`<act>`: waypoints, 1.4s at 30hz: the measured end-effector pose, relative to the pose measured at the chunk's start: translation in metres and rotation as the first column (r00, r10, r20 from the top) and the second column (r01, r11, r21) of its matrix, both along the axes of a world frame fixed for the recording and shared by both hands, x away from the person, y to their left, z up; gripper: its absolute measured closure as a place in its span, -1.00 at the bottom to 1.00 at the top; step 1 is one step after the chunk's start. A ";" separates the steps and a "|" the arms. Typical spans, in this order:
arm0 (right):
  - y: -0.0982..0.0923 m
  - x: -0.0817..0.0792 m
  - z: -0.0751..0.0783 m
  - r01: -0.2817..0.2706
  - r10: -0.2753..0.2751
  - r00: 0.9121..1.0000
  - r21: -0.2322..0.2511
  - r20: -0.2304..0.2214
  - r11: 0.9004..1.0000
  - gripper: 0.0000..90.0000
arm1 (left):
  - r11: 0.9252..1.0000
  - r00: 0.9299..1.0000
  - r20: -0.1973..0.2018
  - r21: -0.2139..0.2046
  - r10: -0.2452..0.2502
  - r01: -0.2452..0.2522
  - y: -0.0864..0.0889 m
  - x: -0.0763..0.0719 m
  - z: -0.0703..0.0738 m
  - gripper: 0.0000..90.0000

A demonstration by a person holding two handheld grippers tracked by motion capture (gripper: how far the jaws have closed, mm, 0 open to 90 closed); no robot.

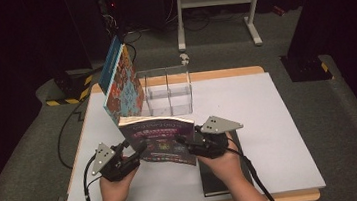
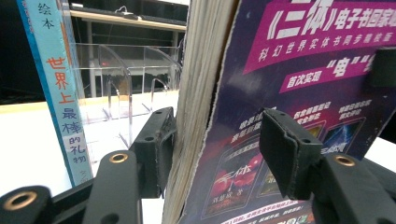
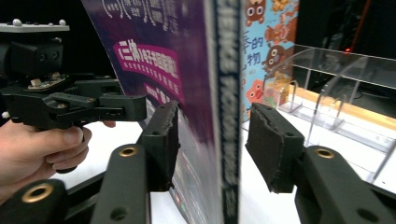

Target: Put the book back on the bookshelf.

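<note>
Two slack grippers flank purple book (image 1: 163, 140); spine faces right gripper view

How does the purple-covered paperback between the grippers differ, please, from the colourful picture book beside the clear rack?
The purple-covered paperback stands on the white table between both grippers' open jaws; the colourful picture book leans at the clear acrylic rack. The paperback looks thick, the picture book thin. Both carry Chinese print.

we note the purple book (image 2: 299, 93) — glossy printed card cover, frayed edge, rough paper pages; the organiser (image 1: 168, 92) is clear smooth plastic; the table (image 1: 269, 121) — matt, wood-edged.
</note>
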State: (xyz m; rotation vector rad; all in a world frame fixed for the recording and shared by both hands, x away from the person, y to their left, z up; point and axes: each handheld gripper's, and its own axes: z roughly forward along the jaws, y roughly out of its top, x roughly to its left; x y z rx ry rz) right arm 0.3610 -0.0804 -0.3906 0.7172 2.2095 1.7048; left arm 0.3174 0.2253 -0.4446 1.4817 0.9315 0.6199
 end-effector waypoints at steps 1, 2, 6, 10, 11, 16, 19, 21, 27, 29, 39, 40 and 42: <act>0.002 0.001 0.001 -0.014 0.014 1.000 -0.012 -0.003 1.000 0.37 | 1.000 1.000 -0.001 0.003 0.000 0.000 0.000 0.000 0.000 0.01; 0.004 0.001 0.001 -0.023 0.023 1.000 -0.024 0.000 0.999 0.58 | 1.000 1.000 -0.004 0.003 0.001 -0.001 0.000 0.000 -0.001 0.01; 0.011 -0.005 0.001 -0.019 0.023 0.998 -0.065 0.059 0.998 0.86 | 1.000 1.000 -0.015 0.017 0.011 -0.011 0.002 0.001 -0.003 -0.02; 0.014 -0.004 0.000 0.048 -0.042 0.995 -0.070 0.086 0.996 0.86 | 1.000 0.999 -0.033 -0.004 0.017 -0.017 0.006 0.003 -0.004 -0.01; 0.015 -0.002 -0.001 0.074 -0.068 0.994 -0.064 0.091 0.995 0.86 | 1.000 0.999 -0.035 -0.010 0.015 -0.015 0.007 0.003 -0.004 -0.01; 0.011 0.005 -0.002 0.182 -0.178 0.976 -0.021 0.126 0.983 0.86 | 1.000 0.999 -0.033 -0.017 0.018 -0.018 0.010 0.003 -0.004 -0.01; 0.011 0.008 -0.003 0.240 -0.238 0.964 -0.007 0.122 0.971 0.86 | 1.000 0.999 -0.031 -0.022 0.017 -0.017 0.012 0.004 -0.003 -0.01; 0.012 0.009 -0.006 0.254 -0.252 0.962 -0.006 0.105 0.967 0.86 | 1.000 0.999 -0.033 -0.023 0.016 -0.017 0.012 0.004 -0.003 -0.01; 0.007 0.009 -0.010 0.250 -0.250 0.966 0.010 0.072 0.968 0.71 | 1.000 0.999 -0.038 -0.017 0.007 -0.007 0.009 0.004 -0.004 -0.02; 0.005 0.007 -0.012 0.239 -0.239 0.969 0.006 0.069 0.971 0.62 | 1.000 0.999 -0.041 -0.013 0.003 -0.003 0.008 0.003 -0.004 -0.02; -0.012 -0.010 -0.032 0.207 -0.207 0.978 0.006 0.003 0.978 0.77 | 0.995 0.996 -0.030 -0.052 -0.084 0.082 -0.001 0.000 0.012 -0.20; -0.013 -0.011 -0.033 0.206 -0.206 0.978 0.008 0.001 0.978 0.78 | 0.994 0.995 -0.023 -0.055 -0.100 0.099 -0.005 -0.001 0.016 -0.21; -0.013 -0.012 -0.034 0.206 -0.206 0.979 0.011 0.002 0.979 0.78 | 0.990 0.992 -0.010 -0.053 -0.128 0.127 -0.013 -0.003 0.022 -0.24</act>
